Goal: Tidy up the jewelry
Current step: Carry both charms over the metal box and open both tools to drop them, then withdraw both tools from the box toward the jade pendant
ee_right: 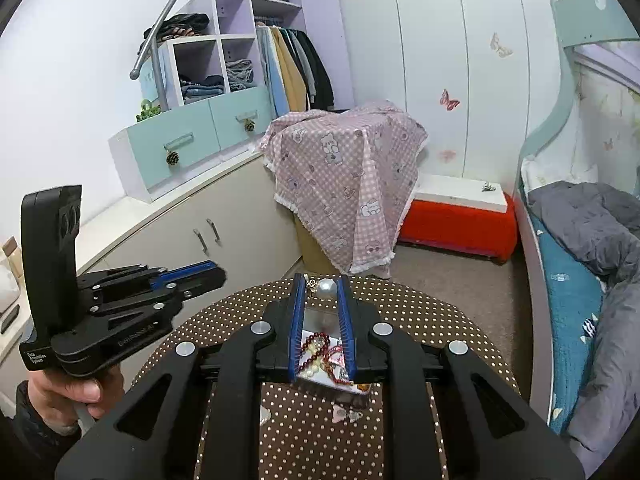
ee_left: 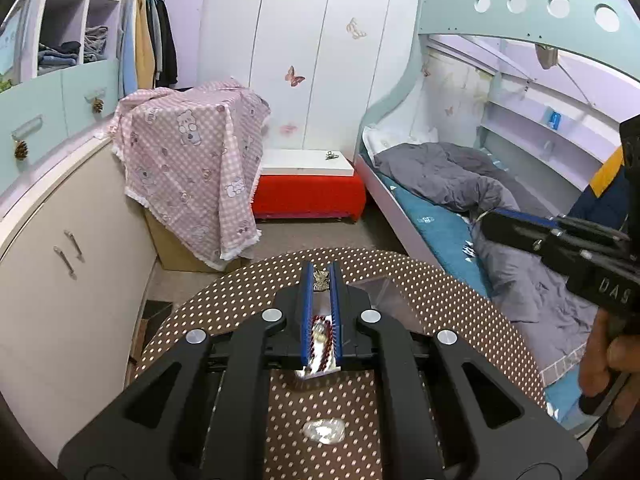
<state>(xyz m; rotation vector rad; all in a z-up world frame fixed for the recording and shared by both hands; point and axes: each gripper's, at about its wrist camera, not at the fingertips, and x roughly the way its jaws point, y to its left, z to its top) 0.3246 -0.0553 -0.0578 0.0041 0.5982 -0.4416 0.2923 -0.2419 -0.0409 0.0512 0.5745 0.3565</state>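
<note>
My left gripper (ee_left: pixel 321 274) is shut on a small silver brooch (ee_left: pixel 320 280) above the round polka-dot table (ee_left: pixel 460 300). Below its fingers lies a clear tray (ee_left: pixel 320 366) with red beads and pearls. My right gripper (ee_right: pixel 322 286) is shut on a large pearl ornament (ee_right: pixel 327 289) with a silver clasp. Beneath it the clear tray (ee_right: pixel 360 390) holds dark red beads (ee_right: pixel 316 338), pink beads and pearls. A small shiny trinket (ee_left: pixel 324 430) lies on the table nearer me. The right gripper also shows at the right of the left wrist view (ee_left: pixel 486 222), the left one at the left of the right wrist view (ee_right: pixel 218 274).
A box draped with pink checked cloth (ee_left: pixel 192 168) stands beyond the table, next to a red bench (ee_left: pixel 308 196). A beige cabinet (ee_left: pixel 60 280) is on the left. A bunk bed with grey duvet (ee_left: pixel 460 176) is on the right. Pink trinkets (ee_right: pixel 346 414) lie on the table.
</note>
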